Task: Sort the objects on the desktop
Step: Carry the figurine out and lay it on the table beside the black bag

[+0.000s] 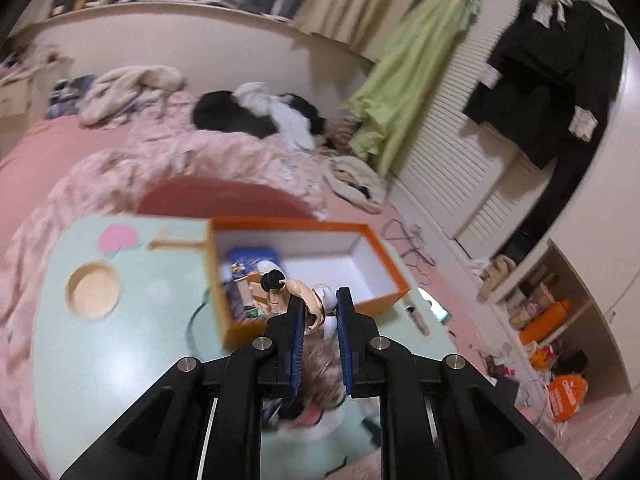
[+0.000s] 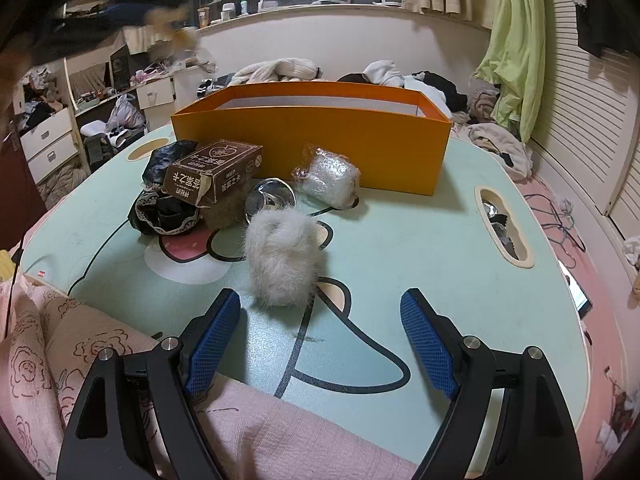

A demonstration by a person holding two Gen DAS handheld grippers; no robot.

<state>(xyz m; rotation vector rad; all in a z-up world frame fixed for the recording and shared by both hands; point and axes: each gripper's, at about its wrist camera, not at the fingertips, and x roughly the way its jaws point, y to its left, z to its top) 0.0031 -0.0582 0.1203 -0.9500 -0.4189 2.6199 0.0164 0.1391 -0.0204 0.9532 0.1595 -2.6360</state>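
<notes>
My left gripper (image 1: 319,308) is shut on a small jointed doll figure (image 1: 308,300) and holds it above the near wall of the orange box (image 1: 384,254), which holds several small items at its left end. My right gripper (image 2: 320,322) is open and empty, low over the near edge of the pale green table (image 2: 420,264). Just ahead of it lies a white furry pompom (image 2: 282,264). Farther back are a bubble-wrapped bundle (image 2: 330,178), a round metal tin (image 2: 270,198), a brown carton (image 2: 214,176) and black lace cloth (image 2: 164,208), all in front of the orange box (image 2: 312,140).
The table has a slot cut-out (image 2: 504,228) at the right and a round cup recess (image 1: 93,289) at the left. A pink quilt (image 2: 60,360) lies at the near edge. A cluttered bed (image 1: 160,152), louvred doors (image 1: 460,168) and shelves (image 1: 540,304) surround the table.
</notes>
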